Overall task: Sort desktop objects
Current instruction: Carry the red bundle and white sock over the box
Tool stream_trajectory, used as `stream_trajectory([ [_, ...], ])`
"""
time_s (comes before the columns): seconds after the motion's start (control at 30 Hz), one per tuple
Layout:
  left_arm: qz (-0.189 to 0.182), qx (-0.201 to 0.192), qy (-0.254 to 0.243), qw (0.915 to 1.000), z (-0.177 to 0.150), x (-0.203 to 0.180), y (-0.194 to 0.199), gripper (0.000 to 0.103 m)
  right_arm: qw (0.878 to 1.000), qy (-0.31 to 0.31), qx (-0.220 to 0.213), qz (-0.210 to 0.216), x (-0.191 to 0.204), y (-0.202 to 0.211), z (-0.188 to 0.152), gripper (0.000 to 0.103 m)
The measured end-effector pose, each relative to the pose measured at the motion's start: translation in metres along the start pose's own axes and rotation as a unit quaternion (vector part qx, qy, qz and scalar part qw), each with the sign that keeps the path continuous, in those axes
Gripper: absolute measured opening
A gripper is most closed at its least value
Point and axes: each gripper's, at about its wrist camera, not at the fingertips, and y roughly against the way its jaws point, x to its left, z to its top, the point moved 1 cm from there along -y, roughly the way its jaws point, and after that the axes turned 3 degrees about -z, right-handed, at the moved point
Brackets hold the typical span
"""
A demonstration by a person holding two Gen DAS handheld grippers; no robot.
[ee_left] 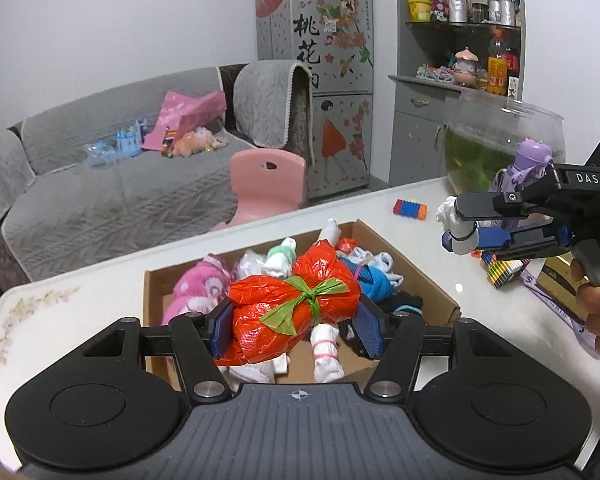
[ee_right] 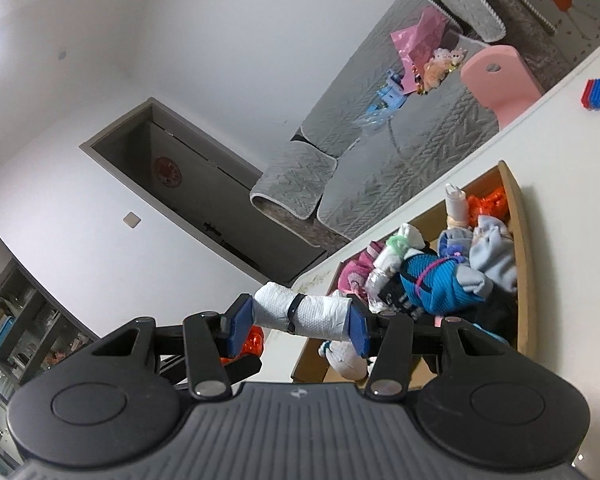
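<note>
Above cardboard box [ee_left: 436, 292]: left gripper [ee_left: 296, 326], blue pads pressed on both sides of red plastic bundle [ee_left: 296, 308] tied at the waist with a green strip, bundle clear of the box contents. Inside box: pink plush item [ee_left: 198, 286], blue cloth roll [ee_left: 374, 278], white rolled socks [ee_left: 326, 354] bound with a pink band, dark fabric at the right-hand corner. At right of left wrist view, over white table [ee_left: 80, 304]: right gripper [ee_left: 458, 226], held by a hand [ee_left: 598, 304], clenched on white paper roll [ee_left: 458, 224] banded in black. Same roll [ee_right: 304, 314] in right wrist view, lying crosswise between the two blue pads, ends against them, view strongly tilted, box [ee_right: 522, 264] ahead and to the right. Beyond box on table: block of multicoloured bricks [ee_left: 410, 210], well apart from box. Behind right gripper: glass fishbowl [ee_left: 496, 140] with green water, purple bottle [ee_left: 530, 164] in front of it. Past table edge: pink chair [ee_left: 266, 184], grey covered sofa [ee_left: 120, 184].
</note>
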Motion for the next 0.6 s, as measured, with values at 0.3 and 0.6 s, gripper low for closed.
stream_trajectory([
  [0.3, 0.007, 0.002, 0.003, 1.0000, 0.022, 0.010, -0.004, 0.066, 1.000, 0.001, -0.004, 0.004, 0.006, -0.002, 0.018, 0.046],
  [0.6, 0.019, 0.002, -0.002, 0.9998, 0.044, 0.023, -0.012, 0.066, 1.000, 0.007, -0.001, 0.002, 0.012, -0.013, 0.041, 0.046],
])
